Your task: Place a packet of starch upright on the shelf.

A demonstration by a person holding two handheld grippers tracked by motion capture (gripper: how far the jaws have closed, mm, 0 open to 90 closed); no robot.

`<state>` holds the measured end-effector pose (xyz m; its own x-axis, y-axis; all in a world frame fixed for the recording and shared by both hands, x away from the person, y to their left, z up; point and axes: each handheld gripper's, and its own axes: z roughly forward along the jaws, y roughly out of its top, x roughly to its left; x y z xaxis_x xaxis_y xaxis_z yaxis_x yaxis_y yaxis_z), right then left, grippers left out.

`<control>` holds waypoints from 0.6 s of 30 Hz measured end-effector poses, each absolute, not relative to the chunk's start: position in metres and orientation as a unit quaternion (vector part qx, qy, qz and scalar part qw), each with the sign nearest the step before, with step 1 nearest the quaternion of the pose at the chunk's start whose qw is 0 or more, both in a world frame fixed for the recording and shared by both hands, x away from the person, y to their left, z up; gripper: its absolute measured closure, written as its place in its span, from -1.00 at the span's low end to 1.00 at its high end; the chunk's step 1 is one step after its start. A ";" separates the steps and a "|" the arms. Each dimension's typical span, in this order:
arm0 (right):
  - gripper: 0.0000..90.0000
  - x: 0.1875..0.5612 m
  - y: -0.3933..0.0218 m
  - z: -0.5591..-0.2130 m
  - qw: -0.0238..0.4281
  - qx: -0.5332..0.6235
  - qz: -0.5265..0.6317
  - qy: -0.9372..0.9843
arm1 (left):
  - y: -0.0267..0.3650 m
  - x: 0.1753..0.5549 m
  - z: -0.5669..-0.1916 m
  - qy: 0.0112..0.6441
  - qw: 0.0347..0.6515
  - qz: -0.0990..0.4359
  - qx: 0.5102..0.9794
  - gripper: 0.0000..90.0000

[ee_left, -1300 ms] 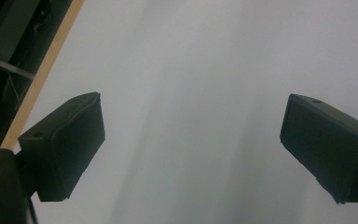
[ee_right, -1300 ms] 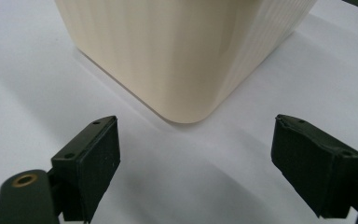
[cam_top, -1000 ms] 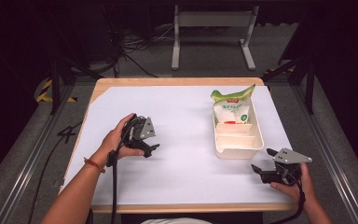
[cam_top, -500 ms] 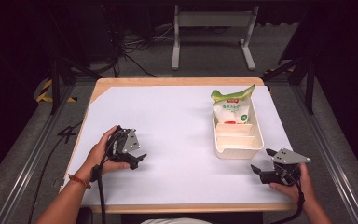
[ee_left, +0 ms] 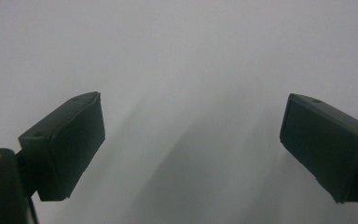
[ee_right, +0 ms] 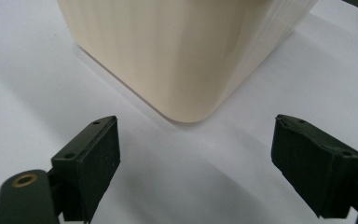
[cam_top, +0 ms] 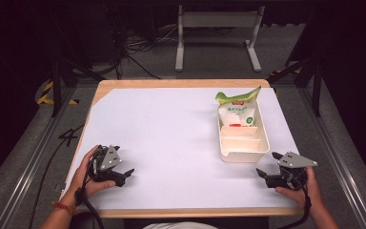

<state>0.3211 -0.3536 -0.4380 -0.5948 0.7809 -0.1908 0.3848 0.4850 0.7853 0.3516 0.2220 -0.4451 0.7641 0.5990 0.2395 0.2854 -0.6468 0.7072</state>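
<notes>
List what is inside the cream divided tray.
A white and green bag fills the far compartment of the tray, its top sticking out past the rim. The nearer compartments look empty. Whatever lies beneath the bag is covered.

Left gripper (cam_top: 124, 174) — held in the left hand (cam_top: 86, 174) low at the near left of the surface (cam_top: 171, 138), grey three-cornered plate on top, jaws pointing right and slightly toward the person. In the left gripper view its two black jaws stand wide apart with nothing between them. Left forearm enters from the bottom edge, a band at the wrist.

Right gripper (cam_top: 266, 172) — held in the right hand (cam_top: 299, 188) at the near right of the surface, grey plate on top, jaws pointing left. In the right gripper view the jaws stand wide apart, nothing gripped. Right forearm enters from the bottom right corner.
</notes>
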 end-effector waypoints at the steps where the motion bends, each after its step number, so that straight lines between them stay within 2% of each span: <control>1: -0.66 0.321 -0.353 -0.438 0.275 0.357 0.361 0.817 | 0.225 0.349 -0.446 0.260 0.342 0.230 0.873 -0.83; 4: -0.66 0.321 -0.353 -0.438 0.275 0.355 0.359 0.818 | 0.239 0.340 -0.450 0.298 0.371 0.233 0.848 -0.83; 9: -0.66 0.324 -0.352 -0.437 0.275 0.355 0.361 0.817 | 0.254 0.330 -0.453 0.327 0.409 0.233 0.820 -0.83; 18: -0.66 0.331 -0.351 -0.437 0.272 0.345 0.371 0.818 | 0.261 0.326 -0.455 0.342 0.415 0.224 0.813 -0.83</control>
